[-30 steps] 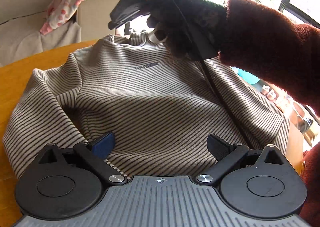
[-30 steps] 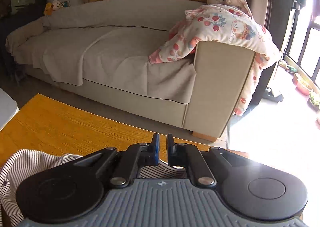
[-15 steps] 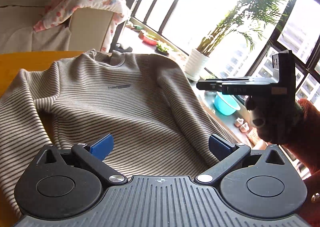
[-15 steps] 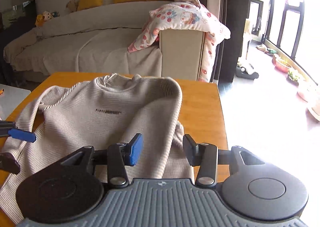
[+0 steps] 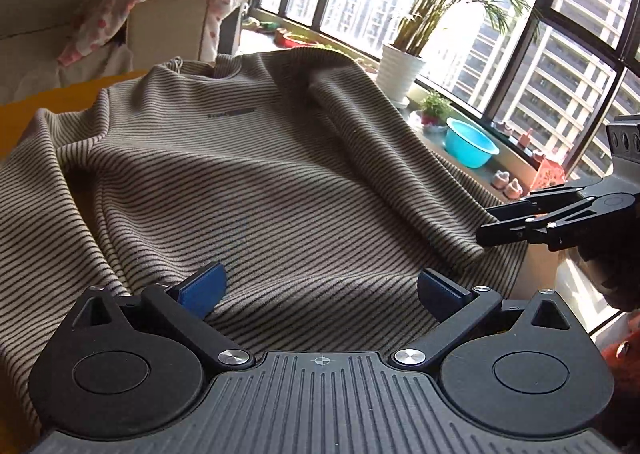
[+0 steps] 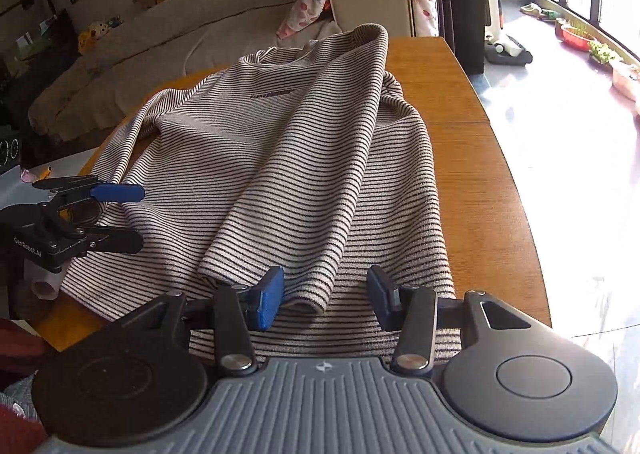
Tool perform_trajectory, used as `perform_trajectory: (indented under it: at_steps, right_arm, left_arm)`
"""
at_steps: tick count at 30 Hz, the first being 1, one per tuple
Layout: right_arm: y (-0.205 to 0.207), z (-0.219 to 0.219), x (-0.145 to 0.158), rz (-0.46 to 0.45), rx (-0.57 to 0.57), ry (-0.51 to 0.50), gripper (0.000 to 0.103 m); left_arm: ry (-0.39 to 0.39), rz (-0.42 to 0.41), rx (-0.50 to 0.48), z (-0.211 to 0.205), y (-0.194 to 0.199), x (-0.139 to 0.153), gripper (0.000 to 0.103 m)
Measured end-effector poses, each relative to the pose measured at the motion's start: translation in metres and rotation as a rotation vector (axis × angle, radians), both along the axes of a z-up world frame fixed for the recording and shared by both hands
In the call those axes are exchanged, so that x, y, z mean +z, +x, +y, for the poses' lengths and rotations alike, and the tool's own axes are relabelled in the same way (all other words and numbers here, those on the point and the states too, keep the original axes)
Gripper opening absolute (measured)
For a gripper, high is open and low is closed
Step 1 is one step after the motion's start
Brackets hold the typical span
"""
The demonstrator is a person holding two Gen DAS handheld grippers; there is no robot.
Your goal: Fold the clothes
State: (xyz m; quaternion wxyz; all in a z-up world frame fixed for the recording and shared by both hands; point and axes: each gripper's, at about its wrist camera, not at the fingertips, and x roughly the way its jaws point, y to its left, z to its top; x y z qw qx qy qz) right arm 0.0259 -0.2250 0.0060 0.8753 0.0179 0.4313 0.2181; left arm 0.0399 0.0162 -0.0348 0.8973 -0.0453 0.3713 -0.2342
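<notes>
Now over a striped sweater (image 6: 288, 158) spread on the wooden table (image 6: 472, 158).
Left gripper (image 5: 320, 286) wide open, empty, above the hem; right gripper (image 6: 324, 294) parted, empty, at the folded-in sleeve's cuff.

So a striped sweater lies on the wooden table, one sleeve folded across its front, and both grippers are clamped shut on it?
Not quite. The striped sweater does lie on the wooden table with one sleeve folded across its front, but both wrist views show the left gripper and right gripper open, holding nothing.
</notes>
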Motion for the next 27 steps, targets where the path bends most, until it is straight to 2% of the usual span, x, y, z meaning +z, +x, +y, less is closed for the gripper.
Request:
perform_trajectory:
  at_steps: [5, 7, 8, 9, 11, 15, 19, 24, 27]
  right_arm:
    - [-0.017, -0.012, 0.002, 0.078, -0.024, 0.214, 0.048]
    - [-0.016, -0.004, -0.004, 0.064, -0.046, 0.224, 0.048]
    - [-0.015, -0.001, -0.006, 0.047, -0.058, 0.215, 0.04]
    - [-0.013, 0.004, -0.007, 0.024, -0.064, 0.208, 0.022]
    - [-0.006, 0.012, -0.002, -0.015, -0.051, 0.202, 0.007]
    - [0.028, -0.003, 0.051, -0.181, -0.082, 0.184, 0.004]
    - [0.073, -0.042, 0.128, -0.387, -0.213, 0.208, 0.003]
    - [0.104, -0.029, 0.187, -0.525, -0.181, 0.22, 0.003]
    - [0.128, 0.007, 0.194, -0.521, -0.107, 0.241, 0.003]
  left_arm:
    - [-0.06, 0.018, 0.039, 0.01, -0.017, 0.001, 0.103]
    - [-0.078, 0.021, 0.054, 0.012, -0.014, 0.001, 0.103]
    - [-0.085, 0.026, 0.06, 0.013, -0.012, 0.002, 0.103]
    - [-0.091, 0.035, 0.065, 0.014, -0.01, 0.003, 0.103]
    - [-0.105, 0.046, 0.077, 0.017, -0.007, 0.006, 0.103]
    - [-0.138, 0.034, 0.117, 0.031, -0.005, 0.014, 0.103]
    - [-0.171, 0.023, 0.157, 0.044, -0.003, 0.023, 0.103]
    - [-0.207, 0.009, 0.199, 0.058, 0.0, 0.032, 0.103]
    - [-0.216, 0.008, 0.197, 0.058, 0.004, 0.033, 0.103]
